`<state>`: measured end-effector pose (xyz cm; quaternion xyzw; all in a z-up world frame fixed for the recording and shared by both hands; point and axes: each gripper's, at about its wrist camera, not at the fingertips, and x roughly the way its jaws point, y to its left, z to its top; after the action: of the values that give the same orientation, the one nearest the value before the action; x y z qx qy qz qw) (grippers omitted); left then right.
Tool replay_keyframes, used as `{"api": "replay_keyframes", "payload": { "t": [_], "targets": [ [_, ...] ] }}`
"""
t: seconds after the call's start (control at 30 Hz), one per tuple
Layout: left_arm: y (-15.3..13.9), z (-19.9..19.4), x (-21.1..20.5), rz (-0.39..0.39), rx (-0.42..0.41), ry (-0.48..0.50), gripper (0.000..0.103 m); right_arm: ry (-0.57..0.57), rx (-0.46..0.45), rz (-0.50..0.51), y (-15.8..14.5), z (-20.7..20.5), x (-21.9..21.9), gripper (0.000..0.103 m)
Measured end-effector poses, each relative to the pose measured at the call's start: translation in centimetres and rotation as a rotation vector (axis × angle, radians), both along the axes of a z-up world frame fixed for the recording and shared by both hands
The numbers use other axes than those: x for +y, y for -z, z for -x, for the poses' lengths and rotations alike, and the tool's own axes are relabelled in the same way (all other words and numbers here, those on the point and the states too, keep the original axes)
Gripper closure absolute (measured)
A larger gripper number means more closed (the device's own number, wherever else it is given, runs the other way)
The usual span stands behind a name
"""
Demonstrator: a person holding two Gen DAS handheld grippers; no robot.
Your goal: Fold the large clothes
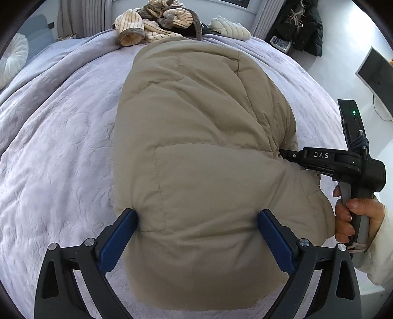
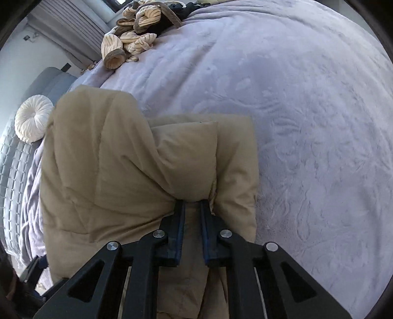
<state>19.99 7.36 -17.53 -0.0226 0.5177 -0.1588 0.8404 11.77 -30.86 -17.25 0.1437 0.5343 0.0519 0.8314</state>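
Observation:
A large beige padded jacket [image 1: 196, 152] lies folded over on a lilac bedspread [image 1: 61, 147]. My left gripper [image 1: 197, 220] is open, its blue pads standing wide on either side of the jacket's near end. My right gripper [image 2: 192, 202] is shut on a fold of the jacket [image 2: 137, 166], pinching the fabric between its blue-edged fingers. In the left wrist view the right gripper [image 1: 285, 154] comes in from the right, its tips buried in the jacket's right edge.
A heap of striped cream and brown clothes [image 1: 157, 22] lies at the far end of the bed, also in the right wrist view [image 2: 137, 32]. A round white cushion [image 2: 33, 117] rests on a grey headboard. A dark coat [image 1: 304, 27] hangs on the wall.

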Motion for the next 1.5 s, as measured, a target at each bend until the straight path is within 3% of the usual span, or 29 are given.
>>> {"api": "replay_keyframes", "payload": {
  "t": [0.17,0.43,0.67,0.87,1.0,1.1,1.5],
  "targets": [
    [0.0,0.0,0.0,-0.006,0.012,-0.003,0.005,0.025,0.014,-0.029,0.5,0.0,-0.5,0.092],
    [-0.3,-0.5,1.0,0.004,0.047,-0.031,0.005,0.047,0.052,-0.015,-2.5,0.7,0.0,0.089],
    [-0.4,-0.1,1.4,0.009,0.067,-0.050,0.005,0.036,0.035,0.015,-6.7,7.0,1.3,0.087],
    [-0.7,0.1,1.5,0.001,0.087,-0.049,0.005,0.058,0.066,0.040,-6.7,12.5,2.1,0.087],
    [-0.5,0.1,1.5,-0.005,0.106,-0.051,0.005,0.071,0.156,0.077,-3.6,12.5,2.3,0.087],
    [-0.9,0.4,1.5,-0.016,0.116,-0.051,0.005,0.099,0.208,0.047,-2.3,12.4,1.7,0.087],
    [-5.5,4.4,2.9,-0.066,0.144,-0.055,0.005,0.090,0.229,0.006,-7.5,13.5,2.2,0.087]
  ]
}}
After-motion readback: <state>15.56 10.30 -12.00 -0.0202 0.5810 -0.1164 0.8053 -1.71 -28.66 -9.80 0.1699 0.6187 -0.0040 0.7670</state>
